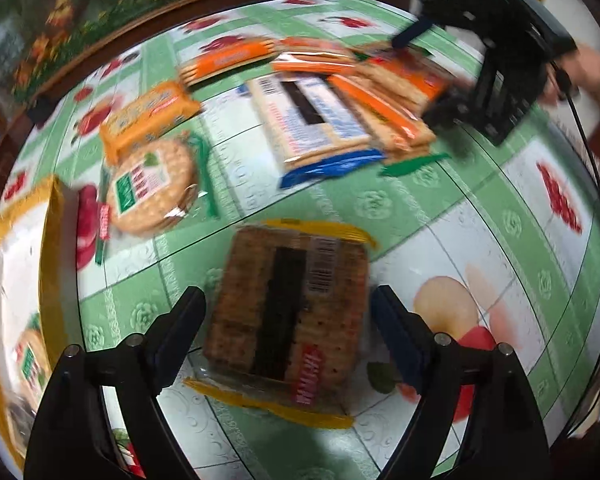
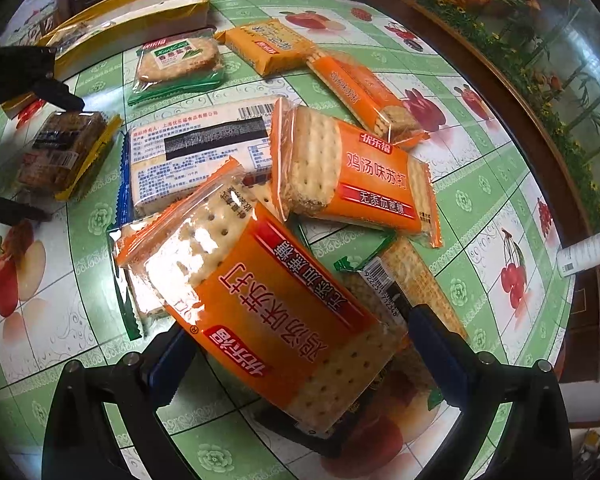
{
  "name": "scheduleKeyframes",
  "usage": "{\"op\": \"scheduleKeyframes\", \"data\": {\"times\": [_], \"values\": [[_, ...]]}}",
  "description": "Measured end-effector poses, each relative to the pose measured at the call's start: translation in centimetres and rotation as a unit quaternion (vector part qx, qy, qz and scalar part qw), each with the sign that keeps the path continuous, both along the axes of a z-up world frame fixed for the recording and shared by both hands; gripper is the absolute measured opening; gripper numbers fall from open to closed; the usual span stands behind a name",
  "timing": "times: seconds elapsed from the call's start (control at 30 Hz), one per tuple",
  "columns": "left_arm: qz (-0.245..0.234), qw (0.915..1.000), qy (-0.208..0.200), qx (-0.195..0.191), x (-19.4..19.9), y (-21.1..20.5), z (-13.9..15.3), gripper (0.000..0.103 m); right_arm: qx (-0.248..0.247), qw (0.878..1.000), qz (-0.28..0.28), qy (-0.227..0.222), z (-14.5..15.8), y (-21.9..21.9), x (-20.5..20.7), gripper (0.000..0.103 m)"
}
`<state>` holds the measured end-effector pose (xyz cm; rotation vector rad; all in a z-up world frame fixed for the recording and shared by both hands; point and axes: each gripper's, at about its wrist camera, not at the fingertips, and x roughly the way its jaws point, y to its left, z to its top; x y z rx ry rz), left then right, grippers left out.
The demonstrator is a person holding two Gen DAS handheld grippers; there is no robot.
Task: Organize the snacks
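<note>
now the left gripper [image 1: 286, 312] stands wide around the dark cracker pack [image 1: 288, 312] on the table [image 1: 500, 216], pads clear; right gripper [image 2: 300, 344] pinches an orange pack [image 2: 268, 296]. lift it slowly.

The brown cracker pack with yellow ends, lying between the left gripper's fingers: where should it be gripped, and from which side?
Across its two long, straight sides at mid-length, coming from above. The brown cracker pack lies flat on the table, long sides facing the open left gripper's fingers; its crimped yellow ends are thin and floppy, a poorer hold.
</note>
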<state>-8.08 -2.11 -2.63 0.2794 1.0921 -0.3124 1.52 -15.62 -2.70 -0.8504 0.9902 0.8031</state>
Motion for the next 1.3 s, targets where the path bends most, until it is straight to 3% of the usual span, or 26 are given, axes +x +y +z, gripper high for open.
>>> {"op": "scheduleKeyframes", "data": {"times": [0.13,0.2,0.4,0.6,0.87,0.97,1.03,1.3], "values": [[0.009,0.9996,0.003,-0.026,0.0,0.9,-0.3,0.083,0.014,1.000,-0.013,0.005,0.2,0.0,0.1,0.100],[0.002,0.9996,-0.002,-0.029,-0.4,0.5,-0.1,0.073,0.026,0.999,-0.017,0.013,0.4,-0.2,0.0,0.098],[0.000,0.9997,-0.007,-0.025,-0.6,-0.2,0.0,0.074,0.035,0.999,-0.019,0.026,1.0,-0.1,-0.5,0.093],[-0.003,0.9996,-0.005,-0.026,-0.7,0.0,0.0,0.074,-0.005,0.999,0.031,-0.021,1.0,1.5,-2.7,0.099],[-0.004,0.9996,-0.005,-0.027,-0.5,0.2,0.0,0.074,0.014,0.998,0.062,0.012,2.4,2.1,-1.7,0.098],[-0.004,0.9996,-0.006,-0.026,-0.5,0.1,0.0,0.074,0.024,0.996,0.066,0.055,2.2,2.5,-0.7,0.093],[-0.003,0.9996,-0.006,-0.026,-0.5,0.1,0.0,0.074,0.025,0.994,0.063,0.081,1.7,2.5,-0.3,0.082],[0.000,0.9996,-0.009,-0.028,-0.5,0.1,0.0,0.074,0.017,0.992,0.057,0.110,1.2,2.0,-0.9,0.071]]}}
